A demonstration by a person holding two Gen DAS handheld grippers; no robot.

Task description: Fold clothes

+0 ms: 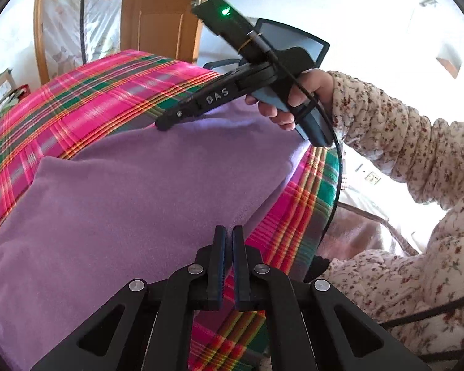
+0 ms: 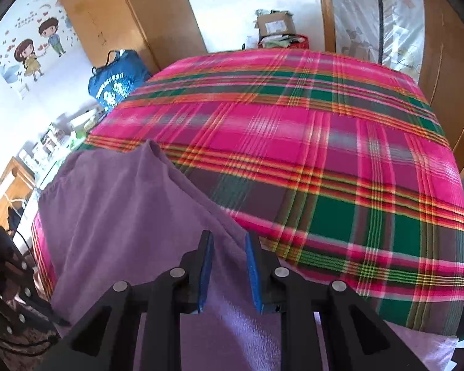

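Purple fleece garment lies spread on the plaid-covered bed. Left gripper is clenched at the garment's near edge, though whether it pinches cloth is unclear. Right gripper straddles a raised fold, jaws parted, not yet pressing.

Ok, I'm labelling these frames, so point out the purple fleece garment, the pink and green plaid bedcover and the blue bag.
purple fleece garment (image 1: 133,204): left wrist view, flat middle.
pink and green plaid bedcover (image 2: 309,142): right wrist view, bare top.
blue bag (image 2: 117,83): right wrist view, printed front.
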